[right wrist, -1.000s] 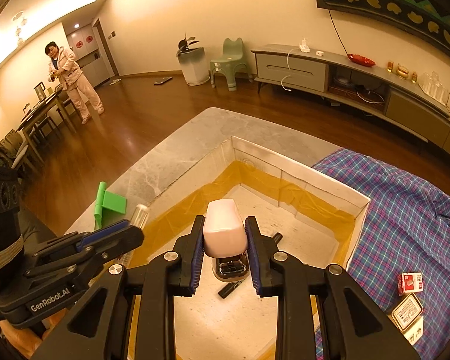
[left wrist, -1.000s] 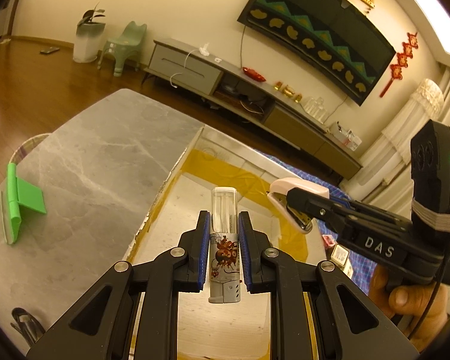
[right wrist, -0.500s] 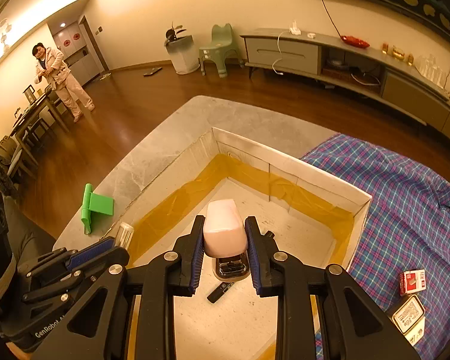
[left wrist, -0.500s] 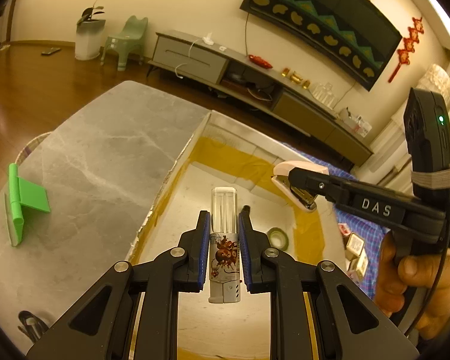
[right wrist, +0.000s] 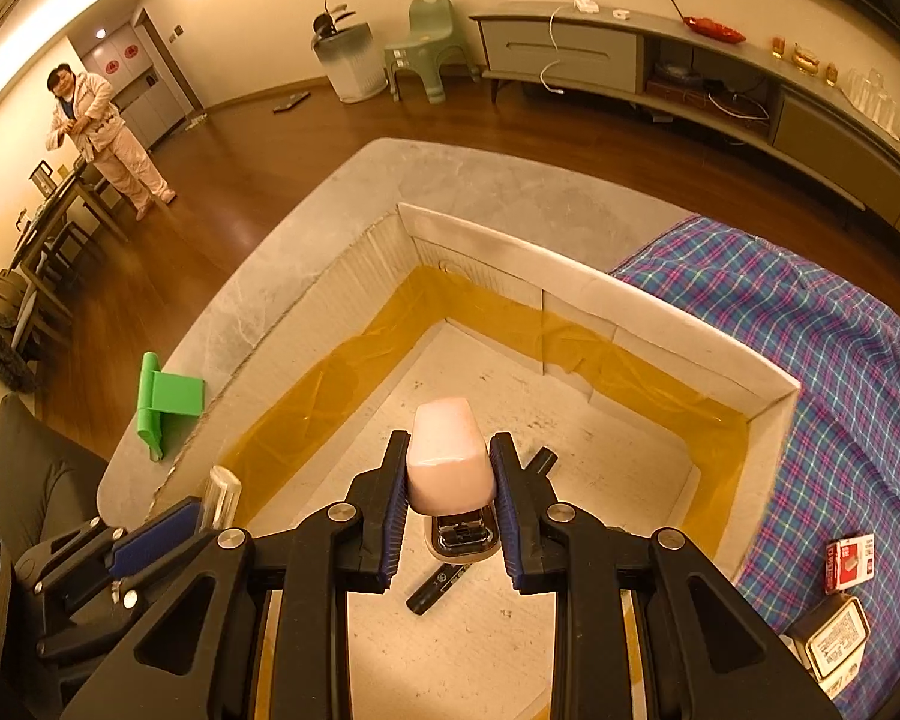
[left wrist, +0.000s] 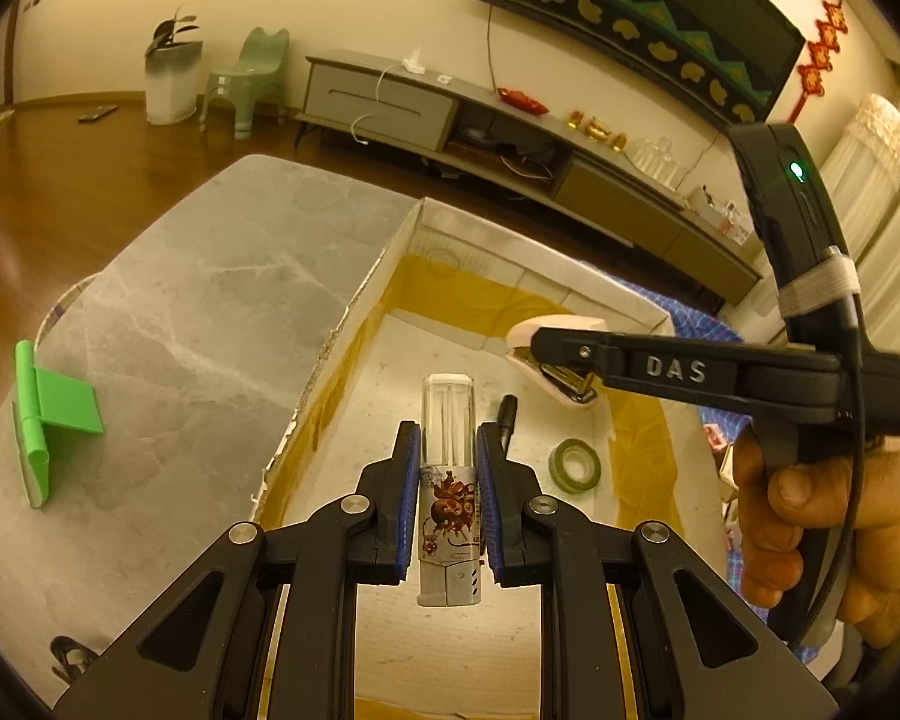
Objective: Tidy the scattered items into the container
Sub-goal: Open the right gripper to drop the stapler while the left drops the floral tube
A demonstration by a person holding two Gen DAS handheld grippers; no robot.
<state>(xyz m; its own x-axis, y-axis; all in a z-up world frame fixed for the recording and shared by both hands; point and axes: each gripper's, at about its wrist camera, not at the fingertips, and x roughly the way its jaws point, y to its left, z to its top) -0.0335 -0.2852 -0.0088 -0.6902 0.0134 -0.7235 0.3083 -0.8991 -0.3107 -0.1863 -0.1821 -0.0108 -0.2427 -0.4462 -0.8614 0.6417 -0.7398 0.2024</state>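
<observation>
1. Pinching a lighter (left wrist: 449, 480) across its width, the left gripper (left wrist: 449, 468) hangs over the near left part of the box (left wrist: 384, 252); the lighter's long axis runs along the fingers, clear end pointing far.
2. The right gripper (right wrist: 450, 498) clamps a pink stapler (right wrist: 447, 465) by its sides, nose forward, above the box floor to the right of the lighter.
3. Both loads sit inside the box walls, floor directly below, so the coming move looks like a plain lowering and release.
4. Beneath the stapler lies a black marker (right wrist: 444, 582); a tape roll (left wrist: 576, 465) rests to its right.
5. Small boxes (right wrist: 849, 564) wait on the plaid cloth (right wrist: 810, 312), right of the box, nearer the right hand (left wrist: 810, 540).
</observation>
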